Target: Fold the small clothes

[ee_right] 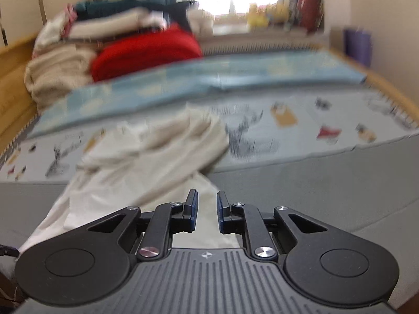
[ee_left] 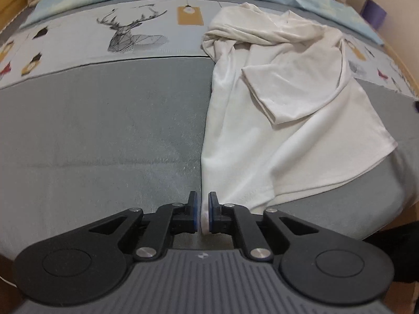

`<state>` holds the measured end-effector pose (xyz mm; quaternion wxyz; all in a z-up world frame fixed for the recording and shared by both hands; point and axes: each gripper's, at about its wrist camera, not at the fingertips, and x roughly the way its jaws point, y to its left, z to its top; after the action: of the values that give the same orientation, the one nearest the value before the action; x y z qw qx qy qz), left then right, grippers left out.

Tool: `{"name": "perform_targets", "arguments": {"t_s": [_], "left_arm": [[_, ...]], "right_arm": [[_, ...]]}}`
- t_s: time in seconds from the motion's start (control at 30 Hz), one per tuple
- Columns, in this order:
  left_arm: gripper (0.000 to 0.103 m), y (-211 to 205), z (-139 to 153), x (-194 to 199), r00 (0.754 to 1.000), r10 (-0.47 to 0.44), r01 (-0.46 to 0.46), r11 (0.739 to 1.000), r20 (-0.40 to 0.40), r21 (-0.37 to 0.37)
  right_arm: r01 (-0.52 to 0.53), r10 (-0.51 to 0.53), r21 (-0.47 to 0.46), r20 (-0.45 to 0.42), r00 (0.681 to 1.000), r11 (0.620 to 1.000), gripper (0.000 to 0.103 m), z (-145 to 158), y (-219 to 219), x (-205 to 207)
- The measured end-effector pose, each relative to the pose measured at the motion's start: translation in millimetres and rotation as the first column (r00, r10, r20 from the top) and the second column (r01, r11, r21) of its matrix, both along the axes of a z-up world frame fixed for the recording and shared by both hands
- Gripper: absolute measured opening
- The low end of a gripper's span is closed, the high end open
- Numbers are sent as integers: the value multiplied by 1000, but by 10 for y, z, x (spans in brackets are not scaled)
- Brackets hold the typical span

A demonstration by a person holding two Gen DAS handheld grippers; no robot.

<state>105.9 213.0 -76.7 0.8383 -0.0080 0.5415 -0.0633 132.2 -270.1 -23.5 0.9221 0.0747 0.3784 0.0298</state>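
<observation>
The left gripper (ee_left: 203,213) is pinching the soft, rumpled white shirt's (ee_left: 288,110) hem on the grey bedspread (ee_left: 104,130), while the right gripper (ee_right: 207,213) is hovering narrowly parted above it.

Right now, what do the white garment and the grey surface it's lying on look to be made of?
White garment: looks like thin knit jersey, probably cotton; matte with a faint sheen, soft drapey folds and a stitched hem. Grey surface: seems a woven bed cover, matte with slightly fuzzy nap showing pale brushed streaks. Fibre content cannot be told from here.
</observation>
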Motion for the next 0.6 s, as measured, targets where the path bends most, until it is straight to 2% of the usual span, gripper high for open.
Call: {"name": "perform_targets", "arguments": {"t_s": [0.07, 0.13, 0.17, 0.27, 0.33, 0.43, 0.47, 0.5, 0.57, 0.6], "left_arm": [[18, 14, 4, 66, 1000, 19, -19, 1000, 4, -18], [21, 0, -16, 160, 999, 42, -42, 999, 6, -24], [21, -37, -41, 216, 999, 48, -47, 999, 2, -25], [26, -141, -166, 406, 998, 62, -62, 998, -34, 6], [26, -167, -264, 463, 994, 66, -64, 998, -89, 26], [26, -243, -358, 499, 989, 41, -36, 999, -142, 34], [26, -270, -391, 489, 988, 28, -21, 999, -153, 46], [26, -309, -423, 475, 986, 13, -3, 998, -167, 61], [24, -371, -442, 445, 984, -10, 24, 996, -175, 82], [11, -392, -431, 428, 986, -16, 31, 996, -167, 88]], "right_arm": [[6, -6, 5, -106, 994, 1000, 22, -311, -43, 225], [-2, -8, -45, -218, 976, 999, 22, -568, -13, 411], [-12, -1, -52, -239, 971, 999, 23, -652, 13, 474], [-43, 10, -100, -315, 949, 994, 40, -899, 92, 581], [-75, 7, -168, -376, 926, 983, 41, -1055, 140, 608], [-102, 28, -190, -357, 934, 977, 40, -1063, 184, 567], [-115, 44, -182, -352, 935, 977, 27, -1053, 194, 543], [-128, 61, -172, -352, 934, 977, 6, -1035, 188, 510], [-132, 76, -154, -328, 942, 979, 6, -960, 162, 468], [-126, 78, -136, -313, 947, 983, 5, -894, 129, 443]]}}
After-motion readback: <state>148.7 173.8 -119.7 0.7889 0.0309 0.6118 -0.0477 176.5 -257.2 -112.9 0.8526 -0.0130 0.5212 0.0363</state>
